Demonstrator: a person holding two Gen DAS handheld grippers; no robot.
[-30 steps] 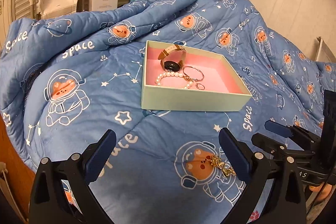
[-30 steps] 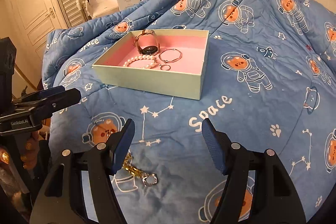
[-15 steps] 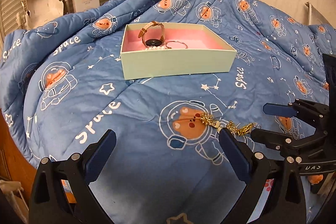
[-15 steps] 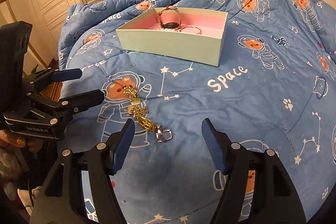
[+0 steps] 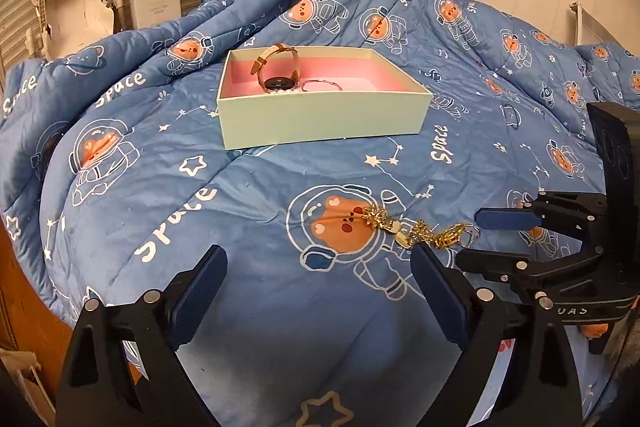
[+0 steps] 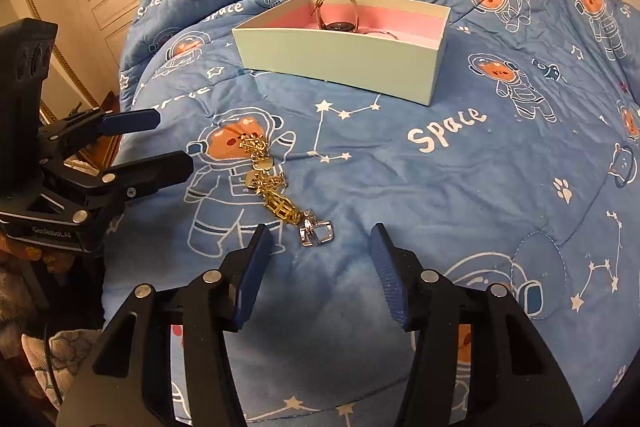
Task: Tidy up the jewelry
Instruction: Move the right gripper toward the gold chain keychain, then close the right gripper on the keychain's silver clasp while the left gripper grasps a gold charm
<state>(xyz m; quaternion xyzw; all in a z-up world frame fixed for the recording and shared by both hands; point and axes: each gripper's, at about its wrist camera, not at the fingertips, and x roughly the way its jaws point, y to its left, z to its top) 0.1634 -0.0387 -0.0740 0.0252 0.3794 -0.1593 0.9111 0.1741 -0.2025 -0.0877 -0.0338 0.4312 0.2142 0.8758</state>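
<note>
We find the gold-coloured metal charm chain with a silver clasp (image 6: 280, 187) lying loose on the blue quilted blanket printed with astronaut bears (image 6: 460, 195), well short of the pale green cardboard box with pink lining (image 6: 340, 57).

In the right wrist view the chain's long axis runs from about 11 o'clock down to 5 o'clock, clasp end nearest the right gripper (image 6: 320, 277). That clasp sits just beyond the fingertips at roughly 12 o'clock. The jaws are closing, nothing between them.

The left gripper (image 5: 320, 291) stands wide apart, closing slightly, empty; in its view the chain lies at 1 o'clock, off past its right finger.

We judge the right hand the nearer, needing only a short advance onto the clasp.

The left view shows the box contents better: a brown-strapped watch with dark face (image 5: 280, 73) and a thin silver ring bangle (image 5: 322, 85). The right view alone shows the clasp's shape clearly.
</note>
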